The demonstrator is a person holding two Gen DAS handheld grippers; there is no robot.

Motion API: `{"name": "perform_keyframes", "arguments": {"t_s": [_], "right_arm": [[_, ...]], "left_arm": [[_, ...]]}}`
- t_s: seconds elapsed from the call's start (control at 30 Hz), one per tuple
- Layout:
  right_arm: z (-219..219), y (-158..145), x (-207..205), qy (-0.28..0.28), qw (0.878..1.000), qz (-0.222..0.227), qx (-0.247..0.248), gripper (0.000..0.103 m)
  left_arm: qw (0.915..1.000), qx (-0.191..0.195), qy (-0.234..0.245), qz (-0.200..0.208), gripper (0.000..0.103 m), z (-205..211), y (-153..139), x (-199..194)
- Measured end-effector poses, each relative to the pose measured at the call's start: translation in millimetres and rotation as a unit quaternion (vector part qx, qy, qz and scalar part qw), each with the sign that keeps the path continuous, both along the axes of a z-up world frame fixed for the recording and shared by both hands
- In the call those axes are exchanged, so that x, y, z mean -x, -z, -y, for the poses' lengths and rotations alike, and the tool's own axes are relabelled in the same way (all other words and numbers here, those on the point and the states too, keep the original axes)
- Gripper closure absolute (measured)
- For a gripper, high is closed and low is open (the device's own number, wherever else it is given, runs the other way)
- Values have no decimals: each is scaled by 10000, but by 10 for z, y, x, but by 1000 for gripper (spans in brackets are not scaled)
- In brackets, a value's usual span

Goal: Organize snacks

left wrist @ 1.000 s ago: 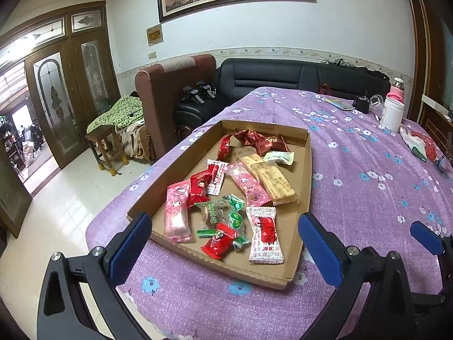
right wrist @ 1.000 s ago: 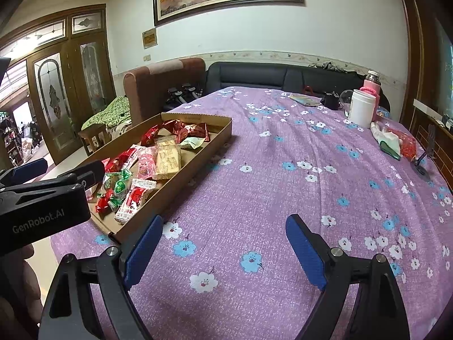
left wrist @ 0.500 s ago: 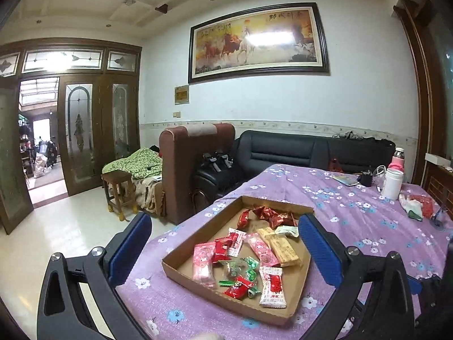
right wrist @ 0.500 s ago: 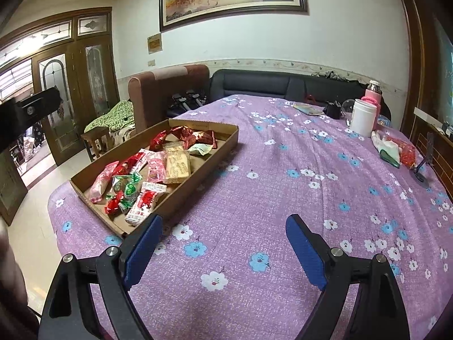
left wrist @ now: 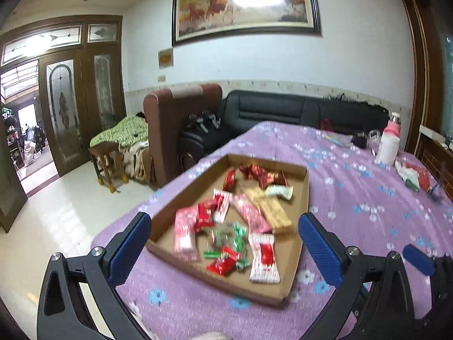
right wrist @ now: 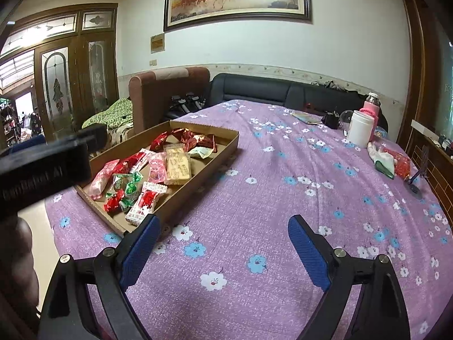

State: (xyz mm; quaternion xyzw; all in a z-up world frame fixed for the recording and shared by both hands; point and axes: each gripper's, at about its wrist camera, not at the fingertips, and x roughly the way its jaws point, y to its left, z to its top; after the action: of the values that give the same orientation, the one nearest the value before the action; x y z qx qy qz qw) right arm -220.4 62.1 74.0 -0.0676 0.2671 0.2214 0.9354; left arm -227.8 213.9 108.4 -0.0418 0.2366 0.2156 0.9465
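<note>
A shallow cardboard tray (left wrist: 187,195) lies on the purple flowered tablecloth (right wrist: 283,187). It holds several wrapped snacks: a pink packet (left wrist: 185,231), green candies (left wrist: 226,235), a red-and-white packet (left wrist: 264,257), a beige biscuit bar (left wrist: 271,209) and red wrappers (left wrist: 263,174) at the far end. My left gripper (left wrist: 223,226) hovers open over the tray's near end, empty. My right gripper (right wrist: 222,226) is open and empty above bare cloth, just right of the tray (right wrist: 198,184). The left gripper's black body (right wrist: 42,170) hides the tray's left corner in the right wrist view.
A white jar (right wrist: 359,131), a pink bottle (right wrist: 371,107), a cloth with a red packet (right wrist: 396,161) and a small stand (right wrist: 416,181) sit at the table's far right. Beyond the table are a black sofa (left wrist: 283,110), a brown armchair (left wrist: 175,107) and a wooden stool (left wrist: 109,164).
The left gripper's view swung up and back from the tray, then came down toward it again, blurred by motion. The right gripper drew back slightly. Both stay open.
</note>
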Motion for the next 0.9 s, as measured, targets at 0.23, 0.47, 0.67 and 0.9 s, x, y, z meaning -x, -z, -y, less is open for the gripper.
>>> {"name": "perform_keyframes", "arguments": {"t_s": [0.23,0.47,0.67,0.9], "right_arm": [[-72,24,19,-63,9999,-5,111,9],[-106,71,-4,-92,9998,-108,156,9],[-141,103,-18,-123,9996,-168,198,9],[-207,131,-21,-214,9991,-215,288,9]], "left_arm": [[9984,330,71,-457,0,-79,185,-94],[9957,633,206,-649,0,-135,286,-137],[9934,848,187,-746,0,-211,356,-170],[9928,896,169,-782,0,-233,393,-185]]}}
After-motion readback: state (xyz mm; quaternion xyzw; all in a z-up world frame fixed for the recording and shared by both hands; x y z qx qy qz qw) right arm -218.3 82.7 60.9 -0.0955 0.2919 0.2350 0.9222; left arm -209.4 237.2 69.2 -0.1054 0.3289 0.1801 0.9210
